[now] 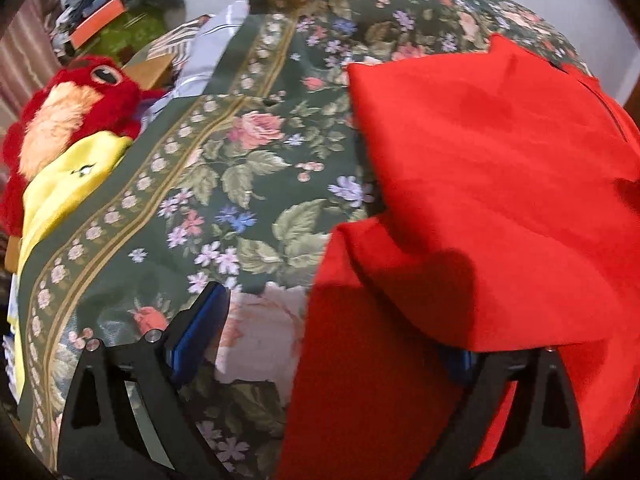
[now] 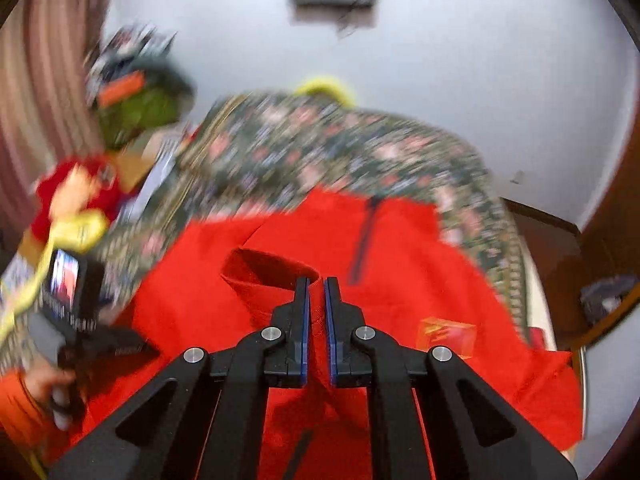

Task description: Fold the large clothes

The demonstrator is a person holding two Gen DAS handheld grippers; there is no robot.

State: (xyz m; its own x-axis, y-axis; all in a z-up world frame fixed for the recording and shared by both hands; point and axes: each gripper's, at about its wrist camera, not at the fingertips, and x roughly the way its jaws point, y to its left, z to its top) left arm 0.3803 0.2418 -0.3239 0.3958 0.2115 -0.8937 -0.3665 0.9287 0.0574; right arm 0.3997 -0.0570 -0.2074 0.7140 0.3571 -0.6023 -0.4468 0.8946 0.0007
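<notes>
The red garment lies spread on a floral bedspread, a folded layer draped over its lower part. The right gripper has its fingers pressed together on a raised fold of the red cloth, lifting it into a ridge. The left gripper stands wide open and grips nothing; its left finger is over the bedspread, the other hidden under the garment's edge. A red plush toy and a yellow cloth lie beside the bedspread.
</notes>
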